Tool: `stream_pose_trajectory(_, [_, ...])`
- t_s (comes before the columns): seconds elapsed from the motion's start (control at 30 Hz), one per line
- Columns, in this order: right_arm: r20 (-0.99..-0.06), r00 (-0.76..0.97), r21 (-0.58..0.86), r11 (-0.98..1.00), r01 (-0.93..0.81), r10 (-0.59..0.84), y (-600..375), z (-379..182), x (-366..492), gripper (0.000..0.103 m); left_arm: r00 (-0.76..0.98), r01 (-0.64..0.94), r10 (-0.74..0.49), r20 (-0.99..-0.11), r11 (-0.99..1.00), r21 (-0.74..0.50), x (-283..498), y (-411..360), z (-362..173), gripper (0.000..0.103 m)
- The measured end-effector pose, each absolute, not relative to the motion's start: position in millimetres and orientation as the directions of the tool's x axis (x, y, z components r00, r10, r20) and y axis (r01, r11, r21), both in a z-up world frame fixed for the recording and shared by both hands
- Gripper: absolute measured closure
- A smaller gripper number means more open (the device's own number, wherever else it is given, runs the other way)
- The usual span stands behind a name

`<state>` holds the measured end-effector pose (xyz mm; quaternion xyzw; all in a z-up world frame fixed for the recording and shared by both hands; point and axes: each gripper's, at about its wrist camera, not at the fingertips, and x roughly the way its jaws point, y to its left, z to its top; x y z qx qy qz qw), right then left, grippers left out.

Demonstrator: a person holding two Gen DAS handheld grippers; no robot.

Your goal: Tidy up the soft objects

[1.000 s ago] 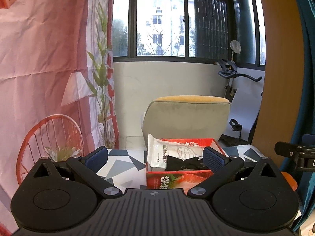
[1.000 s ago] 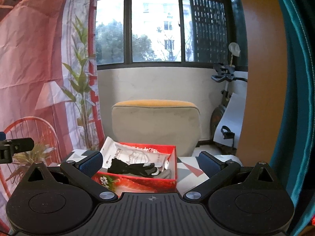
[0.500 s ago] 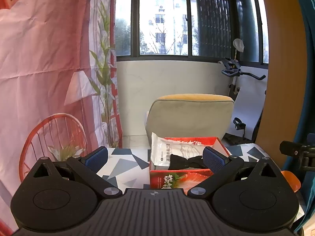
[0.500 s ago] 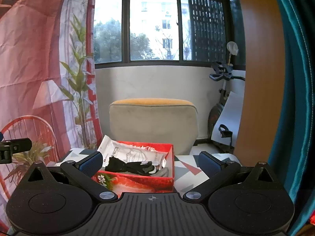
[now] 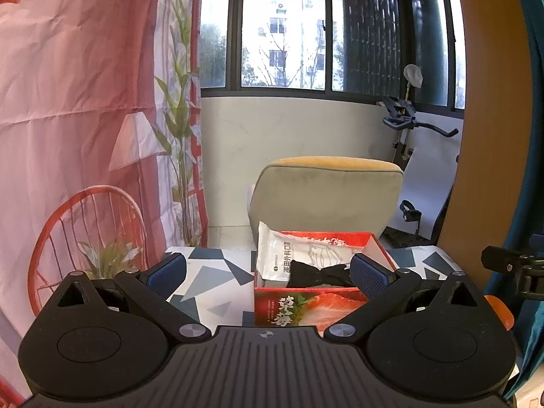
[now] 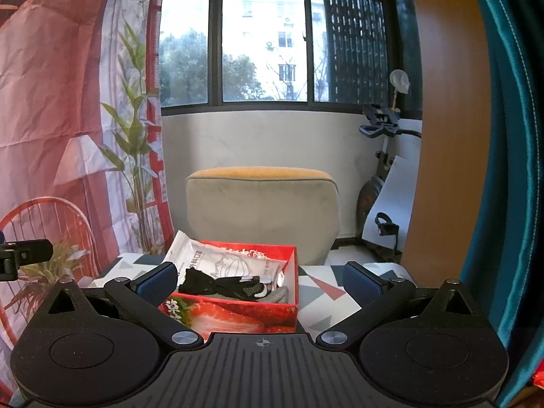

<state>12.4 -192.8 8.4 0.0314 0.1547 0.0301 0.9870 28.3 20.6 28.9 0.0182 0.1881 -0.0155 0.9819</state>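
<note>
Red strawberry-print box (image 5: 307, 309) sat on the table with the geometric-pattern cloth (image 5: 210, 282), in front of the beige chair back (image 5: 326, 197). Inside it: a white packaged face mask (image 5: 295, 255) leaning up against the far-left wall and poking above the rim, and black socks (image 6: 221, 284) lying across the front of it; in the right wrist view something grey showed under the socks, couldn't tell what. Soft items all looked to be in the box already, none seen loose on the cloth.

Left gripper (image 5: 268, 268) was empty, jaws spread wide, held back from the box. Right gripper (image 6: 260, 280) same: jaws wide apart, nothing between them, box to its left-centre.

Risk, my guess: the mask pack stands tall and light, so a finger brushing it on a reach in could tip it out over the rim. The box is likely light cardboard, so a sideways push from a jaw could slide it on the cloth. Socks could snag on a pad and drag out.
</note>
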Motion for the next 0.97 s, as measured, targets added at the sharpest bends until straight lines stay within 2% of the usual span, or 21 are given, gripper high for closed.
stream_pose_trajectory(0.97, [-0.307,0.95,0.064,0.997,-0.05,0.067,-191.6,7.9,13.6,0.0,0.925,0.047,-0.033,-0.379,0.998,0.028,29.2,21.1,26.2,0.0])
